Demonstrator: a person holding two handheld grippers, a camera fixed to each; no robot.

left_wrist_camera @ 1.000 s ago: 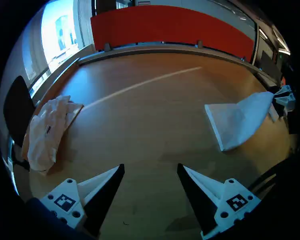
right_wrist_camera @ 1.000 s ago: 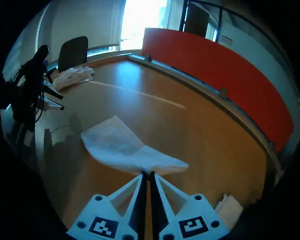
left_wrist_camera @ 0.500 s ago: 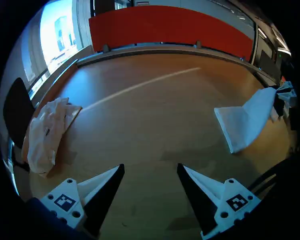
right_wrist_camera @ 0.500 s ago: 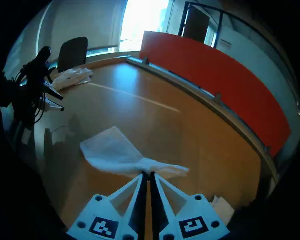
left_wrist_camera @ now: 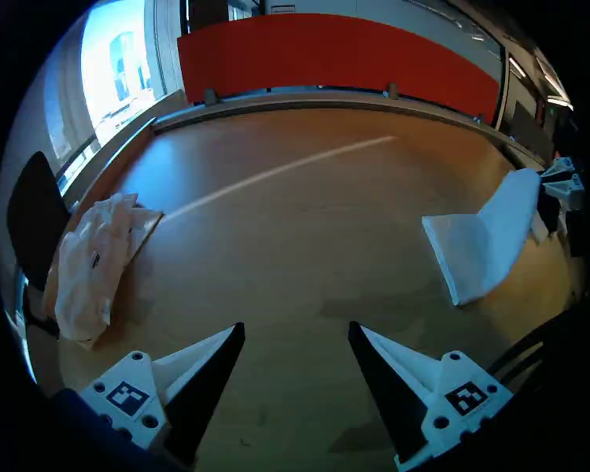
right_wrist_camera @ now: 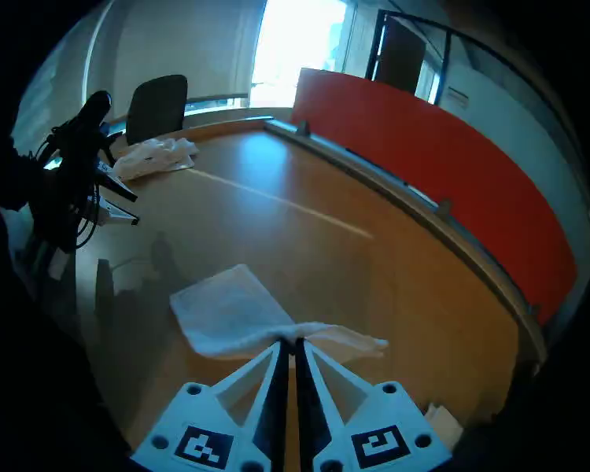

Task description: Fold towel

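A white towel (right_wrist_camera: pixel 228 315) lies on the wooden table (right_wrist_camera: pixel 311 244), one edge lifted off the surface. My right gripper (right_wrist_camera: pixel 289 343) is shut on that raised edge, fingers almost touching. In the left gripper view the towel (left_wrist_camera: pixel 480 240) rises in a fold toward the right gripper (left_wrist_camera: pixel 561 182) at the far right. My left gripper (left_wrist_camera: pixel 295 326) hovers low over bare wood, open and holding nothing, well to the left of the towel. The right gripper view shows the left gripper (right_wrist_camera: pixel 116 191) far off at the left, held by a hand.
A crumpled pile of white cloth (left_wrist_camera: pixel 90 263) lies at the table's left edge beside a black chair (left_wrist_camera: pixel 31 220). A red partition (left_wrist_camera: pixel 334 51) runs along the table's far rim. A small white piece (right_wrist_camera: pixel 440 417) lies by the right gripper.
The right gripper has raised the towel's edge and drawn it toward itself, so the fold stands steeper and the flat part is shorter. The left gripper has stayed in place, open.
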